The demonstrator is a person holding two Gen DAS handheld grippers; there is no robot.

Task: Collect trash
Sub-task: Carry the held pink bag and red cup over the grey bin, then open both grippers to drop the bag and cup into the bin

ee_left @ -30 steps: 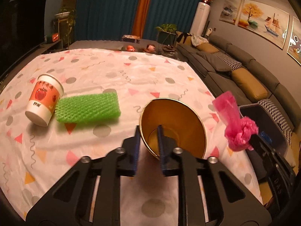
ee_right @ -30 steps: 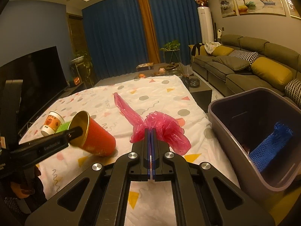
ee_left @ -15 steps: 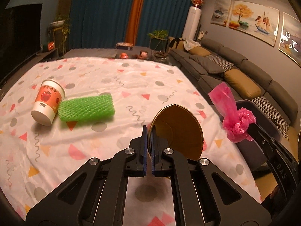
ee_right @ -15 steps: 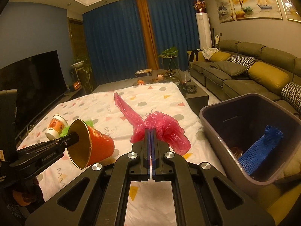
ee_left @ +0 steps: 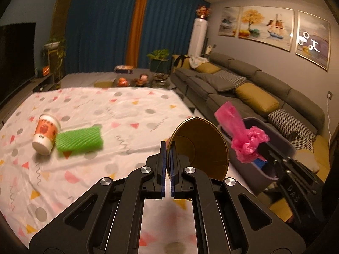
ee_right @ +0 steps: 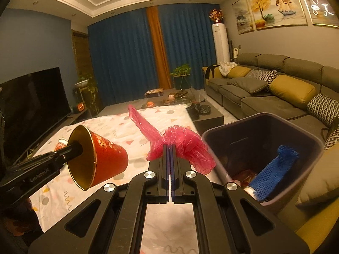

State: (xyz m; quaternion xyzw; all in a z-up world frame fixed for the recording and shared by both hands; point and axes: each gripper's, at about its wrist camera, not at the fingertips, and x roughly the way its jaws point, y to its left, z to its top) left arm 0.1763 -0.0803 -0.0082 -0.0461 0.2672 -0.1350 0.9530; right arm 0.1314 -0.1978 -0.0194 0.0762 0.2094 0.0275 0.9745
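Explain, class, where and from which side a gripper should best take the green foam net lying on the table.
Probably across its short width, coming from above: the green foam net lies flat and long on the tablecloth. Grip the end away from the white paper cup, which touches its left end.

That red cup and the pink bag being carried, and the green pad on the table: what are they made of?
Red cup: probably paper, with a shiny gold foil-like lining; its rim is pinched into an oval.
Pink bag: thin, translucent plastic film, crinkled and bunched.
Green pad: looks like soft foam netting, with a ribbed mesh surface; blurred, so uncertain.
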